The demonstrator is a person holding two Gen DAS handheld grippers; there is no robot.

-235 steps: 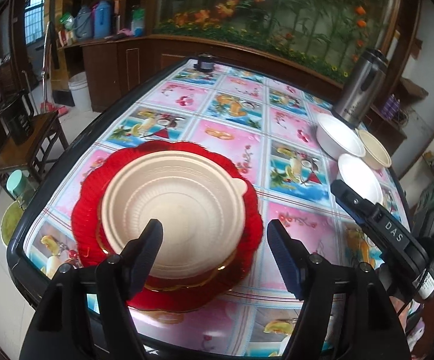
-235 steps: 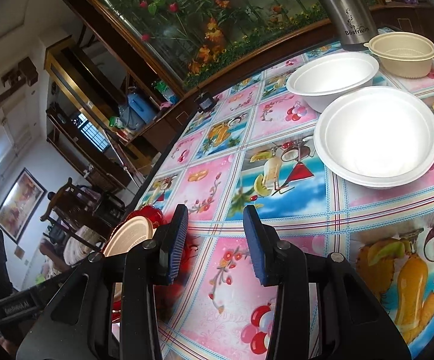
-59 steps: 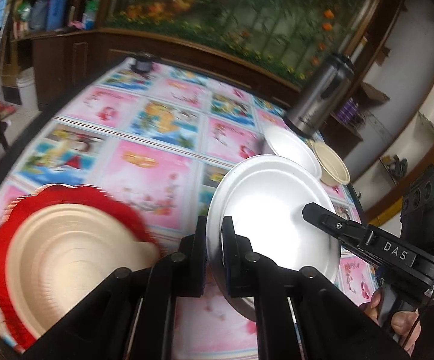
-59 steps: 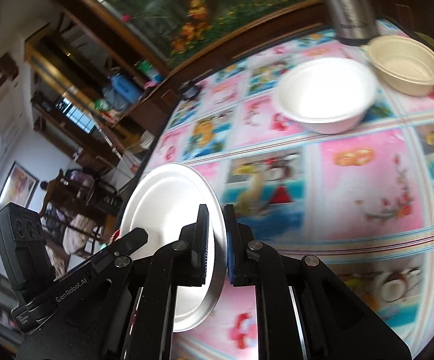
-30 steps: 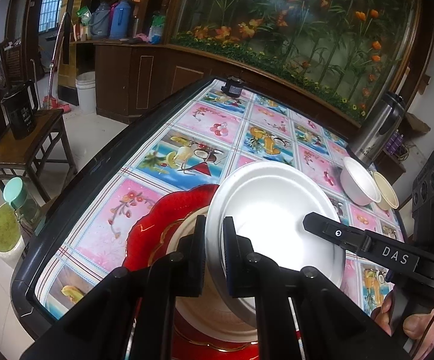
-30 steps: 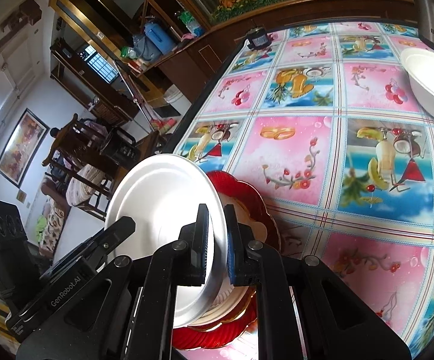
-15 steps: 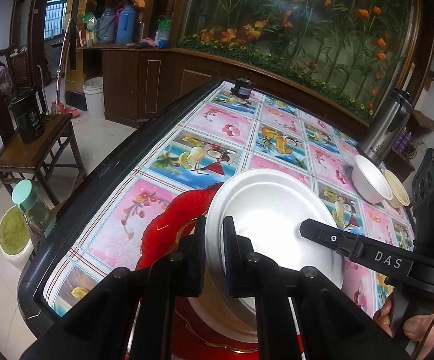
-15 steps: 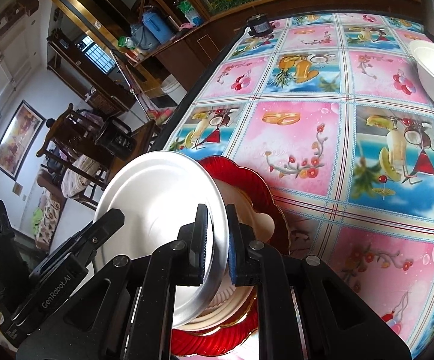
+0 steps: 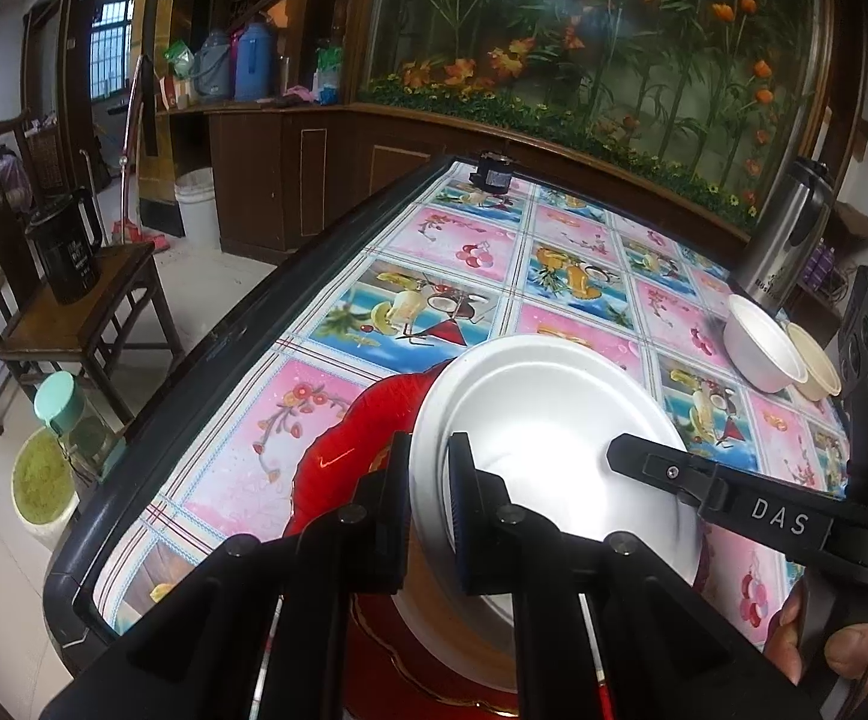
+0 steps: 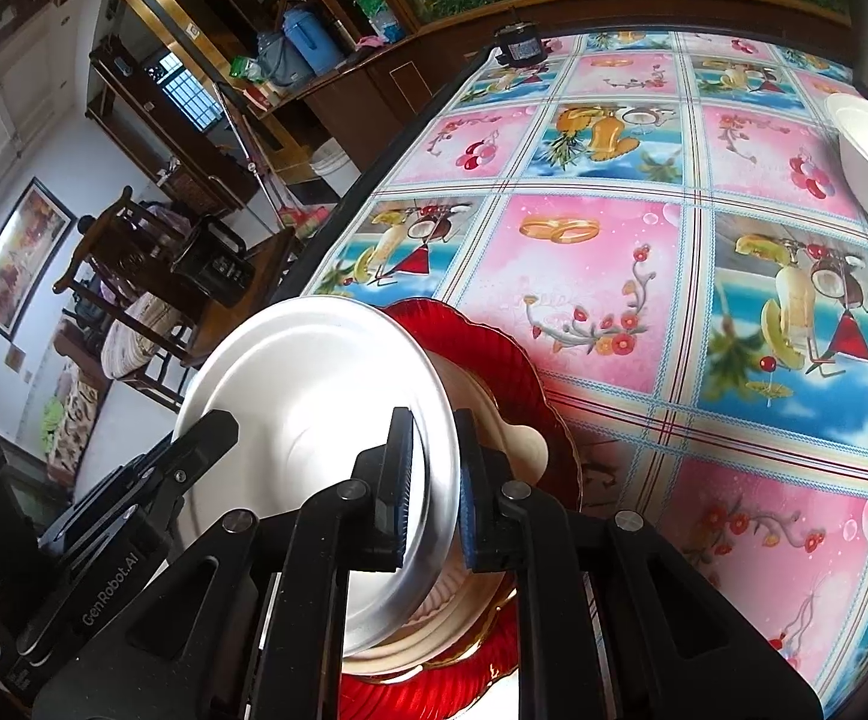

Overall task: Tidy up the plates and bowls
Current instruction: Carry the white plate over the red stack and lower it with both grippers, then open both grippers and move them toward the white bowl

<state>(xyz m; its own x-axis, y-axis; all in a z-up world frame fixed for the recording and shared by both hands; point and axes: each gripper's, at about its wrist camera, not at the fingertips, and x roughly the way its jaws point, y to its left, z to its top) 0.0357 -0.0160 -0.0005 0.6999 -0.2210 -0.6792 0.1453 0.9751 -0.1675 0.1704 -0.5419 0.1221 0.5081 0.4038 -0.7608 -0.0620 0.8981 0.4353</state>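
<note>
Two of my grippers hold one white plate [image 9: 544, 414]: the left gripper [image 9: 431, 501] is clamped on its left rim and the right gripper [image 10: 434, 480] on its right rim. The plate sits tilted over a beige bowl [image 10: 493, 420], which rests on a red plate [image 9: 344, 450]. Farther away on the fruit-patterned table [image 10: 613, 276] stand a white bowl [image 9: 757, 351] and a steel thermos [image 9: 784, 240].

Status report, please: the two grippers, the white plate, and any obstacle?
Left gripper and right gripper both shut on white plate rim. Plate tilted over beige dish on red plate. Nothing in the way.
</note>
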